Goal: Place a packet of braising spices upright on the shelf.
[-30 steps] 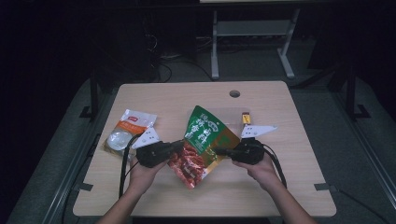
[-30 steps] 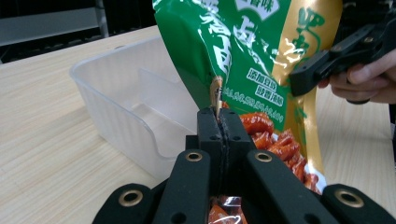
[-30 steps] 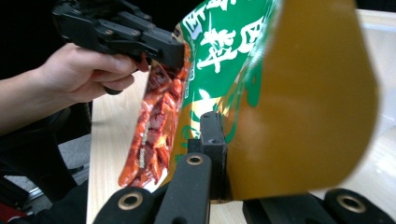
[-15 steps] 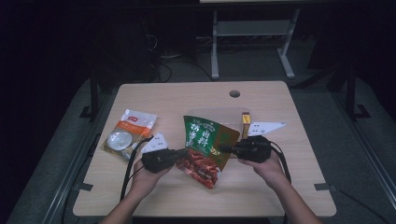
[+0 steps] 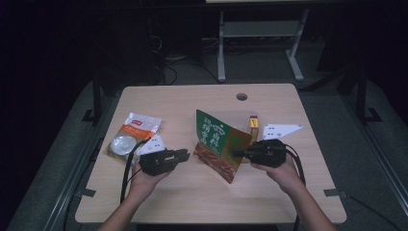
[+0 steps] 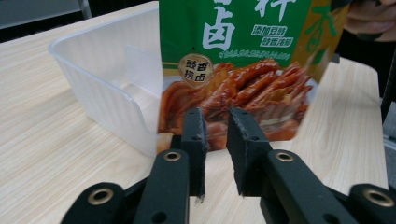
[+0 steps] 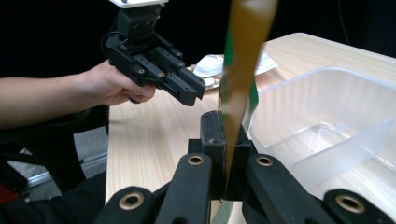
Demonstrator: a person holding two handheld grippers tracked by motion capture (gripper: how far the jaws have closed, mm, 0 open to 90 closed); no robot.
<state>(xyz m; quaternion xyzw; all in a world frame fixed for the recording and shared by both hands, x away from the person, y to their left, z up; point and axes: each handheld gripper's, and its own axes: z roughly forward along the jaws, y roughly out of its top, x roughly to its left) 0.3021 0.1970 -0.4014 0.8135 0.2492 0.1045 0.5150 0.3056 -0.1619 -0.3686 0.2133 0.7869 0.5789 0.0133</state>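
A green snack bag (image 5: 217,143) printed with red-brown food hangs upright over the table's middle. My right gripper (image 5: 242,154) is shut on its right edge; in the right gripper view the bag (image 7: 243,56) rises edge-on from the closed jaws of that gripper (image 7: 226,122). My left gripper (image 5: 185,154) stands open just left of the bag and apart from it. In the left gripper view the gripper (image 6: 215,117) has a narrow empty gap between its jaws, with the bag (image 6: 238,88) right ahead. A clear plastic container (image 6: 102,70) sits behind the bag.
A clear pouch with an orange label (image 5: 132,134) lies at the table's left. A small yellow packet (image 5: 253,126) lies behind my right gripper. The container (image 7: 327,112) has an inner divider. A round hole (image 5: 241,96) is in the table near its far edge.
The crumpled bag, held between both grippers a second ago, now hangs flat from the right gripper. The left gripper has let go and drawn slightly left.
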